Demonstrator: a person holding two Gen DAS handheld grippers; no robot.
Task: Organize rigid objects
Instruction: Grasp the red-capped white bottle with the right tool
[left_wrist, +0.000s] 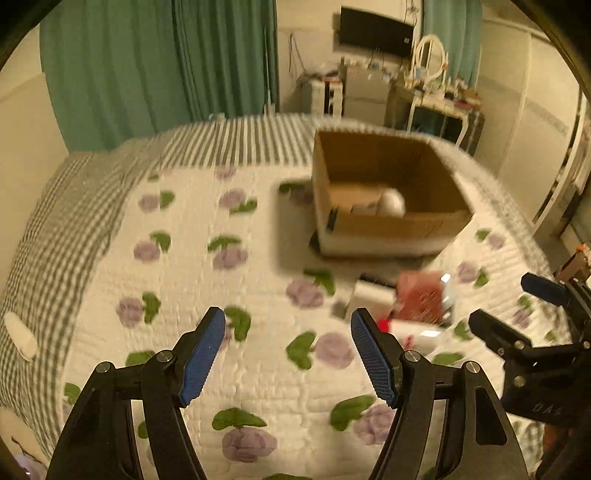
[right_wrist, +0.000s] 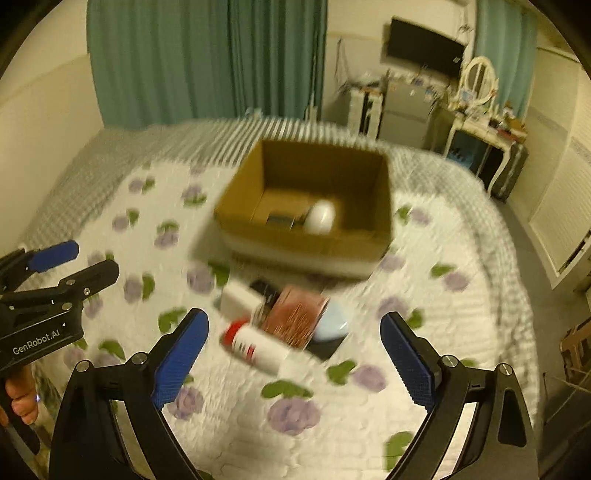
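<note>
Spreading across everything, the floral quilt (right_wrist: 236, 421); cardboard box (right_wrist: 314, 243) at twelve o'clock holds a white ball (right_wrist: 320, 217). Blurred clutter pile (right_wrist: 295, 321) sits centre. Left gripper (left_wrist: 288, 350) and right gripper (right_wrist: 293, 354) both gape wide, empty.

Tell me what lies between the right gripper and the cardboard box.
In the right wrist view, a small pile sits on the quilt between the right gripper and the box: a red-capped white can, a reddish packet, a white box.
</note>
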